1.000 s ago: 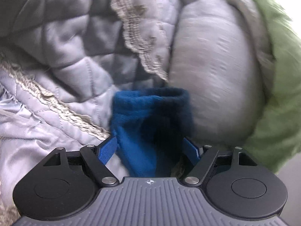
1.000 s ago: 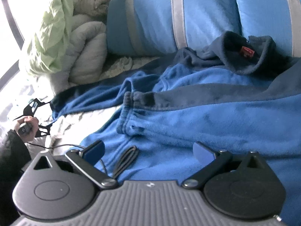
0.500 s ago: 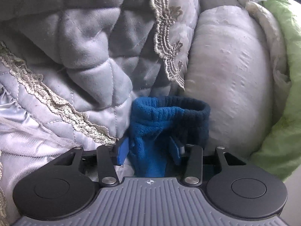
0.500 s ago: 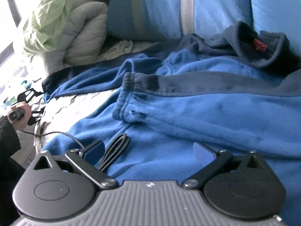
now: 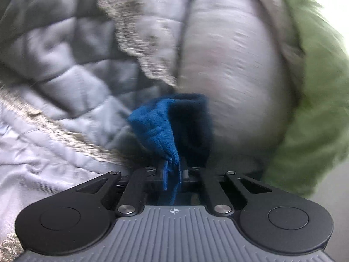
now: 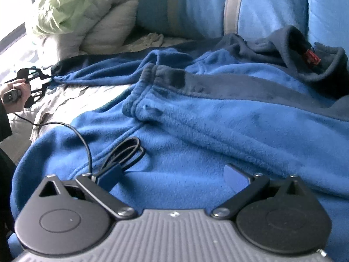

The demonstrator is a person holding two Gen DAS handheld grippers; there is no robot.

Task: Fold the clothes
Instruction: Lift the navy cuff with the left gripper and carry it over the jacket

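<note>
Blue fleece is taking up most of the right wrist view: the fleece top [image 6: 218, 118] is lying spread across the bed [image 6: 72, 96], dark collar [image 6: 305, 50] up at the far right against a blue striped cushion [image 6: 207, 4]. One sleeve cuff [image 6: 139, 100] is sitting folded in over the chest, and the other sleeve [image 6: 104, 69] is stretching out toward the far left edge of the bed.

Not much free room on that left side. A grey duvet [image 6: 104, 28] and a green blanket [image 6: 63, 6] are piling up in the corner, and the sleeve end is running right into that area. The middle of the top is lying open and uncrowded, apart from a black cable [image 6: 124, 152] looping on the fleece near the hem.

The left gripper [image 5: 172, 170] is clamping down on the sleeve's cuff [image 5: 170, 122]; jaws are pinched tight with the blue fabric squeezed between them, and the cuff is bunching up just in front, wedged between quilted grey bedding [image 5: 65, 65] and the duvet roll [image 5: 231, 76]. That view is blurry.

The right gripper [image 6: 172, 174] is hovering over the lower body of the top with jaws spread wide, nothing gripped. Fleece is lying right under and between them, and the cable's loop is sitting just beside the left finger [image 6: 109, 178].
</note>
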